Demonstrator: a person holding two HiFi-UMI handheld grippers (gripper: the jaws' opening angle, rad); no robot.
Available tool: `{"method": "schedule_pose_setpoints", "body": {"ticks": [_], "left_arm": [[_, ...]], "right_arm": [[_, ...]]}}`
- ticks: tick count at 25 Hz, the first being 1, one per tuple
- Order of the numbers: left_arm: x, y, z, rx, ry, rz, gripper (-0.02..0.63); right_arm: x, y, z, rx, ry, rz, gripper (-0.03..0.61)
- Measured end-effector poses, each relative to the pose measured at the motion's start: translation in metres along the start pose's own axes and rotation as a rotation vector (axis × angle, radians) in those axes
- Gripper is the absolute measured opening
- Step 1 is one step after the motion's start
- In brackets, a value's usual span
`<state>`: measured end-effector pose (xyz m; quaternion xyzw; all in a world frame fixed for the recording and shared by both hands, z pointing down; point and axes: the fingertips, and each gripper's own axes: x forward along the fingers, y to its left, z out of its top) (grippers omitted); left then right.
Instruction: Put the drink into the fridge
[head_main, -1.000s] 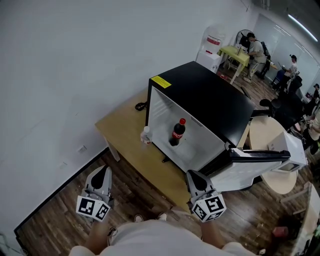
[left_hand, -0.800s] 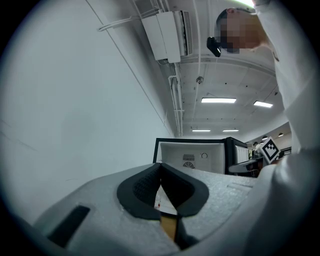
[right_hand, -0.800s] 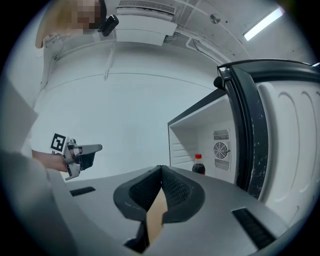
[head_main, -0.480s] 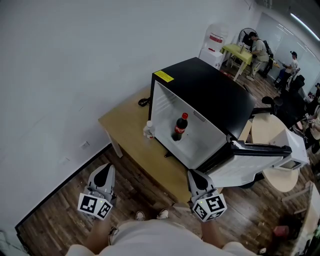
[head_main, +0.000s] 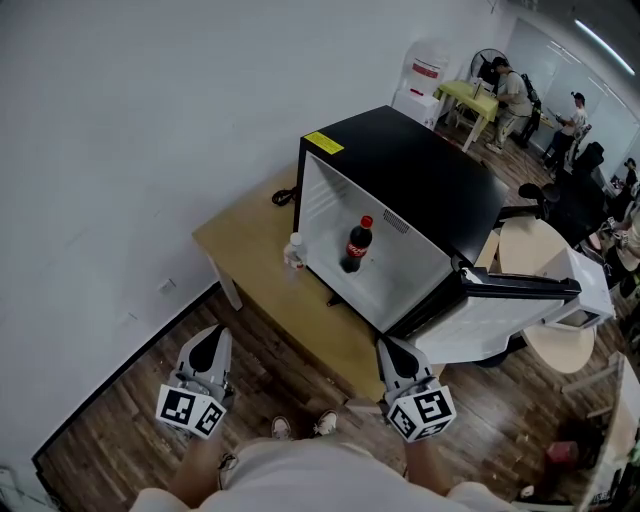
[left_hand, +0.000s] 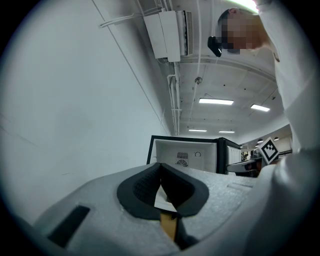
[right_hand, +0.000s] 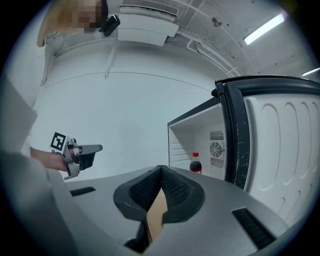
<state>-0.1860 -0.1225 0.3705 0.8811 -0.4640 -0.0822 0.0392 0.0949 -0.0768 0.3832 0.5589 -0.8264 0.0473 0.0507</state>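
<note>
Wall: plain white, socket low down, dark skirting at foot. Floor: dark wood planks. Light-wood table stands vs. wall. Round pale table to R, black office chair near it. Far end: yellow-green table, fan, water dispenser, ppl working. Ceiling white w/ exposed pipes, strip lights lit. AC unit high on wall.

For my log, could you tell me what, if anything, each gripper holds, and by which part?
Nothing is held: the left gripper and right gripper are both shut and empty.
</note>
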Motion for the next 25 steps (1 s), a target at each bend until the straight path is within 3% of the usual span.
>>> {"method": "schedule_pose_setpoints", "body": {"ticks": [25], "left_arm": [[0.015,0.005,-0.023,-0.015,0.041,-0.081,0.015]], "right_arm": [[0.0,-0.002,-0.014,0.004,-0.007,-0.109,0.0]]}}
